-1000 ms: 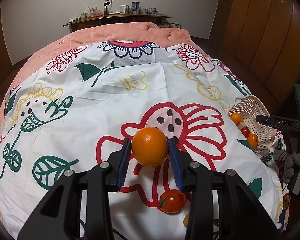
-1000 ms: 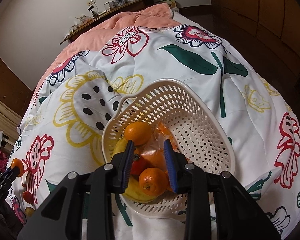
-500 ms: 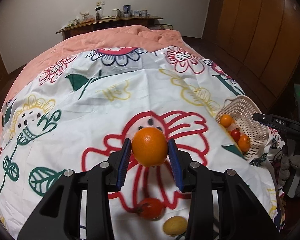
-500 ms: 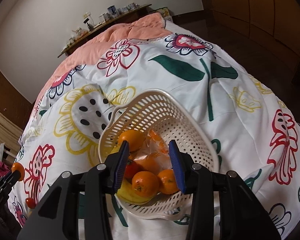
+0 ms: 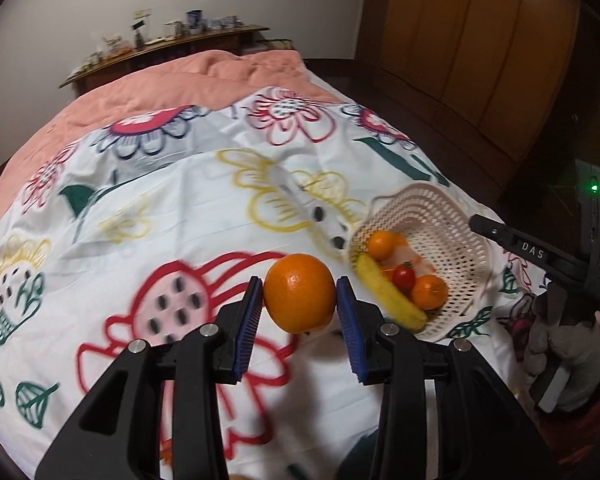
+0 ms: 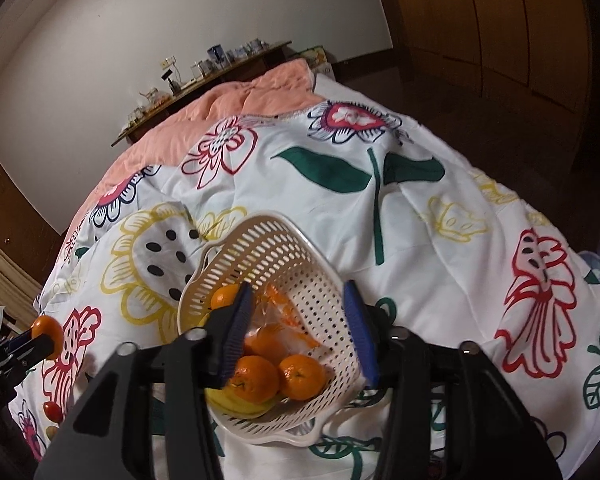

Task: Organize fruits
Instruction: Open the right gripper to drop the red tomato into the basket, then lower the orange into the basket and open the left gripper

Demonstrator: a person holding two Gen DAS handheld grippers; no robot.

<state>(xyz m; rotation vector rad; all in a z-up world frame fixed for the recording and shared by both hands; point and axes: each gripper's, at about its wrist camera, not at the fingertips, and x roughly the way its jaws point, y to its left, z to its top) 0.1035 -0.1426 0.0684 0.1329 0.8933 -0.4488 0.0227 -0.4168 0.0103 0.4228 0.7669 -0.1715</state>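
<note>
Left fingers [image 5: 249, 312] clamp an orange [image 5: 300, 293]; right gripper [image 6: 300, 330] opens, empty, over basket [image 6: 276, 236] at lower centre holding oranges, banana, tomato

An orange [image 5: 300, 298] sits pinched between blue pads, off the bed [image 5: 180, 208]; a cream basket [image 6: 300, 276] lies tilted there. Inside: oranges [image 6: 256, 378], a banana [image 5: 388, 294], a tomato [image 5: 404, 276].

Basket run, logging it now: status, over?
Left gripper shut on orange. Right gripper opening, empty, over basket. Path to basket clear.
</note>
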